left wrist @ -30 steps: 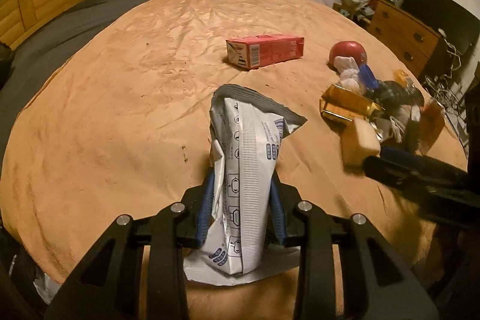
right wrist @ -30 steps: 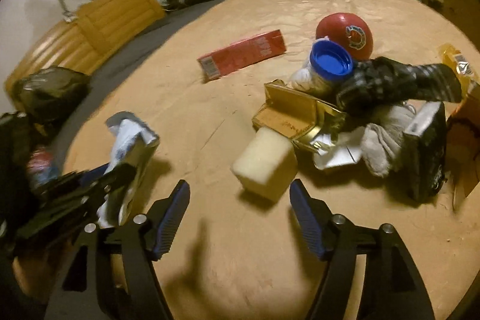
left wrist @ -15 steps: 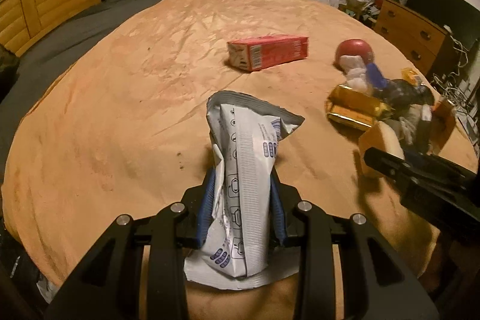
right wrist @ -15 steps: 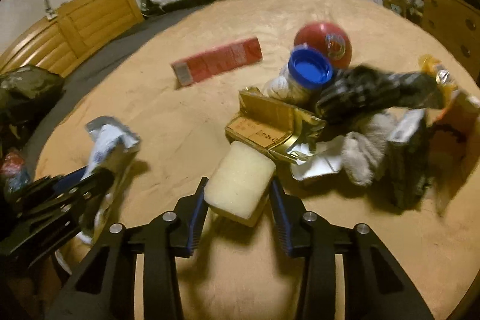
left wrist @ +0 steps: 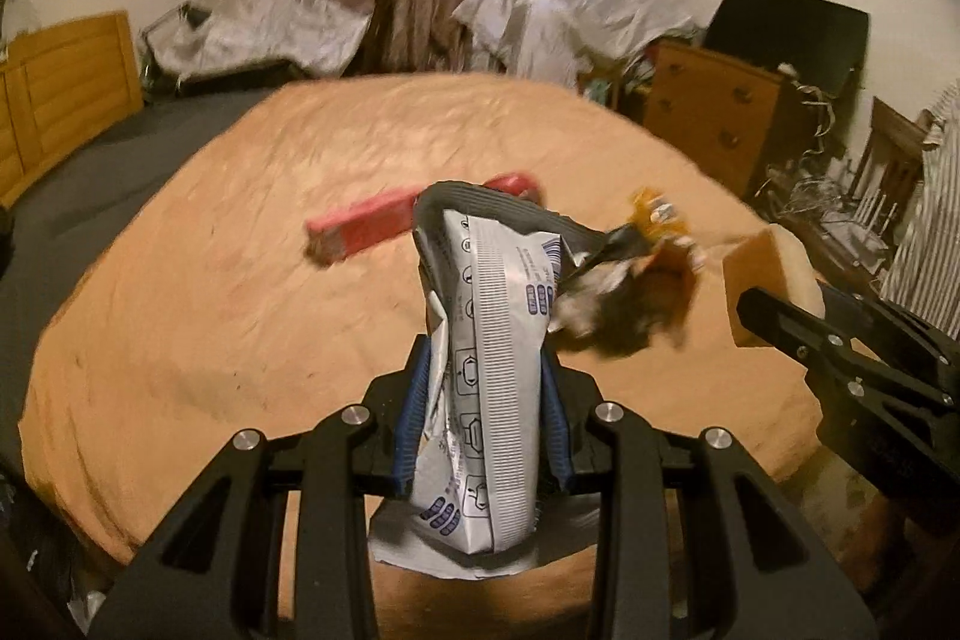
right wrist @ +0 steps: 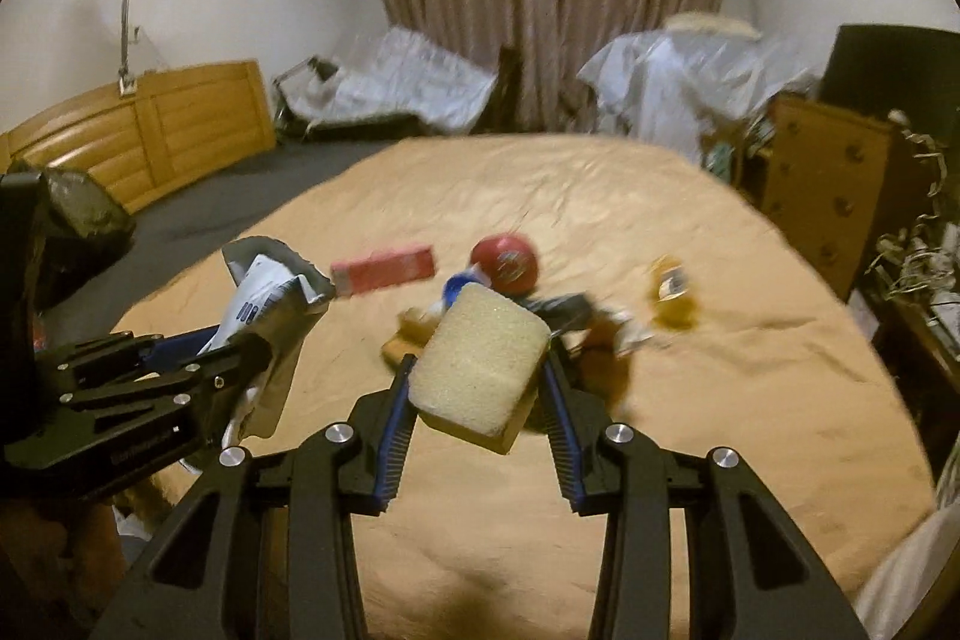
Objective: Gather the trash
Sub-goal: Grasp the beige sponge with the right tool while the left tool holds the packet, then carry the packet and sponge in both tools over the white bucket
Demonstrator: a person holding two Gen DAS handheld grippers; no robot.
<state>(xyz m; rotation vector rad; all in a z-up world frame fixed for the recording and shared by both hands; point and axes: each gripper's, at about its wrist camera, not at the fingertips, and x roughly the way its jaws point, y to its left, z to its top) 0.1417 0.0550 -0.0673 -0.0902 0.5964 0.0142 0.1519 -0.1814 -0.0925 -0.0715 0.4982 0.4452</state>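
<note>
Both grippers have lifted off the orange blanket (right wrist: 690, 400) — the right gripper (right wrist: 480, 388), whose jaws just closed, now clamps the yellow sponge (right wrist: 483, 364) above it; the left gripper (left wrist: 486, 412) pinches the upright silver wrapper (left wrist: 498, 376). Beyond the sponge — blurred trash pile (right wrist: 606, 334), red ball (right wrist: 504, 263), red box (right wrist: 384, 269).

Crumpled white wrapper (left wrist: 492, 376), yellow sponge (right wrist: 480, 364) (both aloft)

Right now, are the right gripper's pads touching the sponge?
Touching. The right wrist view shows the sponge squeezed between both blue pads of the right gripper, lifted clear of the bedspread.
</note>
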